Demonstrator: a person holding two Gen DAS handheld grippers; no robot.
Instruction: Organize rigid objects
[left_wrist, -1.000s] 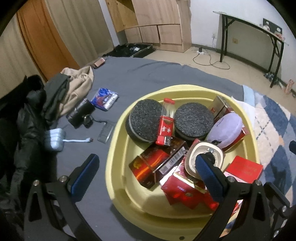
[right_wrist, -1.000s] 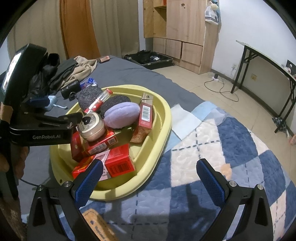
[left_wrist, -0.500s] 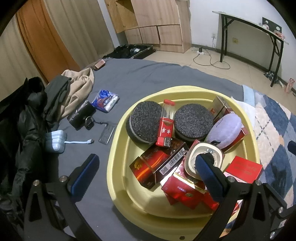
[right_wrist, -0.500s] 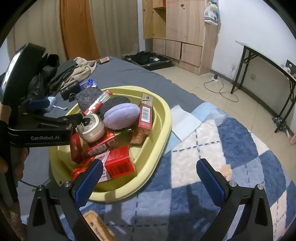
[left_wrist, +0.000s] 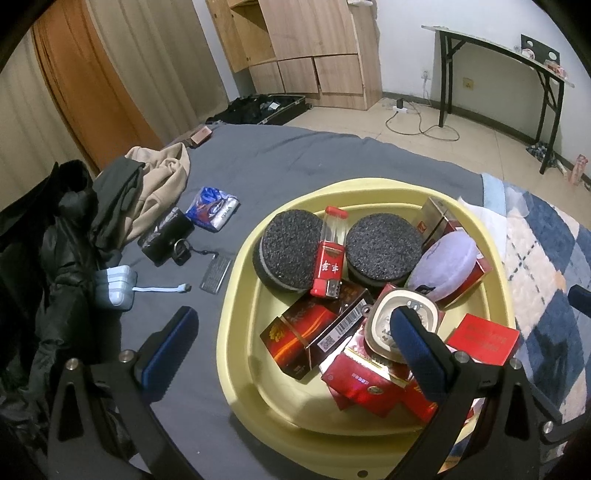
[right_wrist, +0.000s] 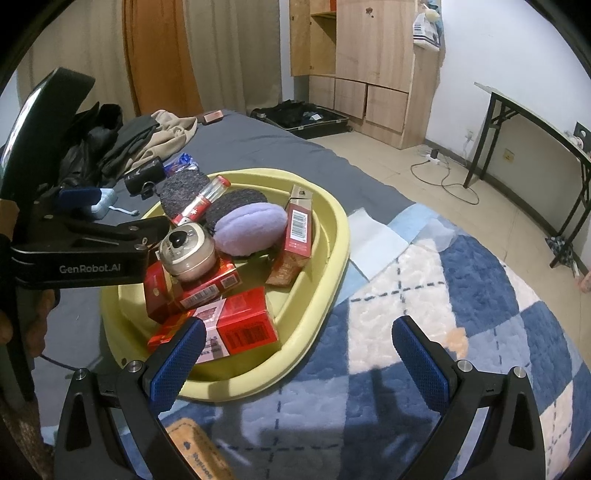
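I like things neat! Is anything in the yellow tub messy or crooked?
Yes. The red boxes lie piled at odd angles in the yellow tub, not in rows. A round beige jar sits tilted on top of them, and one tall box leans against the tub's wall. Nothing looks spilled or broken.

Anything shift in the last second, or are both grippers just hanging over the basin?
Almost nothing. The left gripper drifted very slightly, so the yellow basin sits a touch differently in its view; the right gripper barely moved. Both stay open and empty; nothing was picked up or released. The round tin, purple pouch and red boxes lie as before.
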